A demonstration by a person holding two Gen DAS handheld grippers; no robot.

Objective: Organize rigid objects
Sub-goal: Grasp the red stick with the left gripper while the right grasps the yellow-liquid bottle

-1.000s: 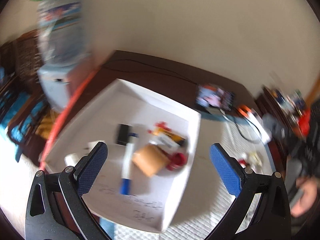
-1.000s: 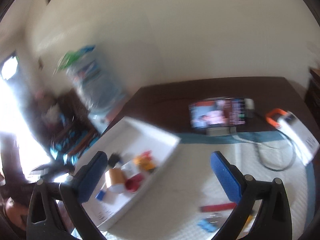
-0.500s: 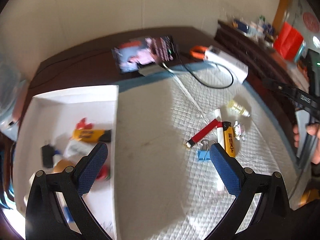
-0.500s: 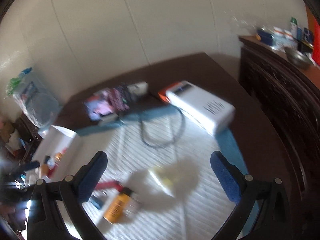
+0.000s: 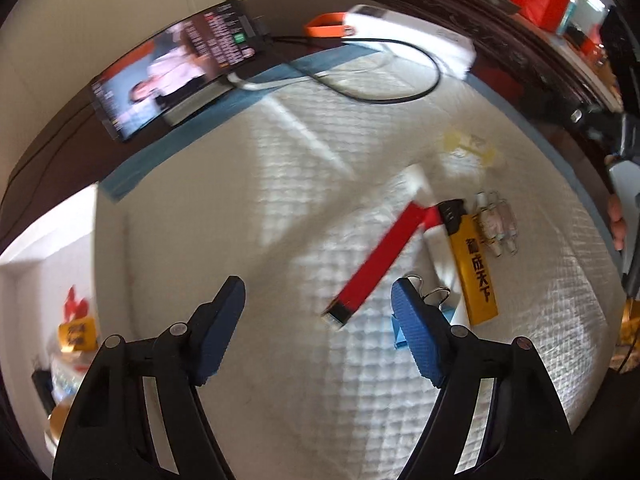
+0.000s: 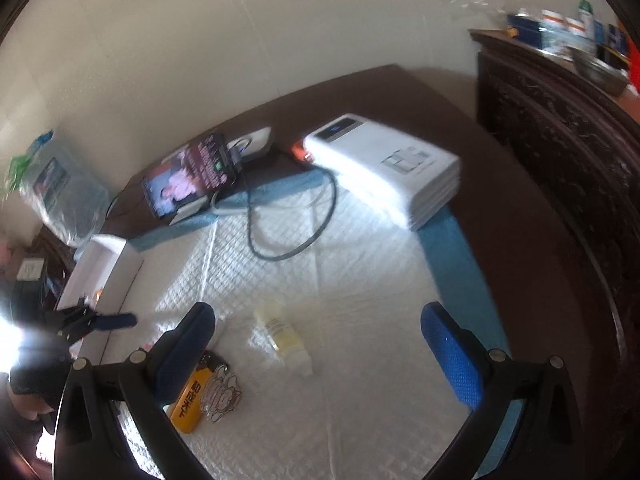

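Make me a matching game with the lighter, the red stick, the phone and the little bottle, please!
Things:
1. lighter
2. red stick
3. phone
4. little bottle

Descriptions:
A. propped up with its screen lit
B. clear, with pale yellow liquid
C. yellow with a black top
D. lying slantwise, black at its lower end

Pairs: 1-C, 2-D, 3-A, 4-B
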